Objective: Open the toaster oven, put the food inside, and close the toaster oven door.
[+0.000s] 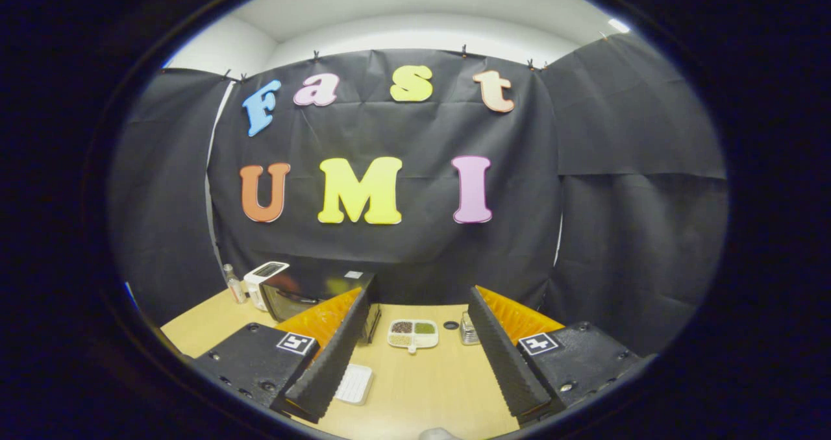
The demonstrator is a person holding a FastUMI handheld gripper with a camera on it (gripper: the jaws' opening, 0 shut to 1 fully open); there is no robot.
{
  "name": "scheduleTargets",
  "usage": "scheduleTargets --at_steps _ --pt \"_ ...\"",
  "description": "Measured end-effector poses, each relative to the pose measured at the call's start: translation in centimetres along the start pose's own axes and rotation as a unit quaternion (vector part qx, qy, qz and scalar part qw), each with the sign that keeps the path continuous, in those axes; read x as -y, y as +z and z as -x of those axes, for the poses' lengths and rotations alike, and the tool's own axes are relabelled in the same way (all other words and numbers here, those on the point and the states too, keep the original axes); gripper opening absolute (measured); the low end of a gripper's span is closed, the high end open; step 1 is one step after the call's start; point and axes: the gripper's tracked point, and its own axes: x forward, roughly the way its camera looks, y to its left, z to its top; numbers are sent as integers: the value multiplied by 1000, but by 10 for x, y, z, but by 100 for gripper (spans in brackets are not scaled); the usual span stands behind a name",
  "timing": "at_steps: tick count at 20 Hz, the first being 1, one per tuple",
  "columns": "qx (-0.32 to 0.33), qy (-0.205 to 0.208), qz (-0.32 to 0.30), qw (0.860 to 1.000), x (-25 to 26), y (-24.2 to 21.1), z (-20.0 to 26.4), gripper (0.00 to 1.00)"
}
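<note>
One toaster oven (305, 292) is seen at the back of a wooden table (422, 388), beyond the left finger, its dark door closed and its long axis running across the table. One white appliance (263, 278) and one small bottle (234, 284) are placed beside it. One divided dish (413, 333) with three fillings is set beyond the fingers, and one white tray (354, 383) lies by the left finger. The gripper (417, 398) is held wide open, with nothing gripped or touched.
</note>
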Motion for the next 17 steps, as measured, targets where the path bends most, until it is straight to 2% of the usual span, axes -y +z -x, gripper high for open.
scheduleTargets --at_steps 9,17 --pt "-11 30 -16 999 -57 7 10 99" --pt "-4 15 -11 1000 -55 13 16 99"
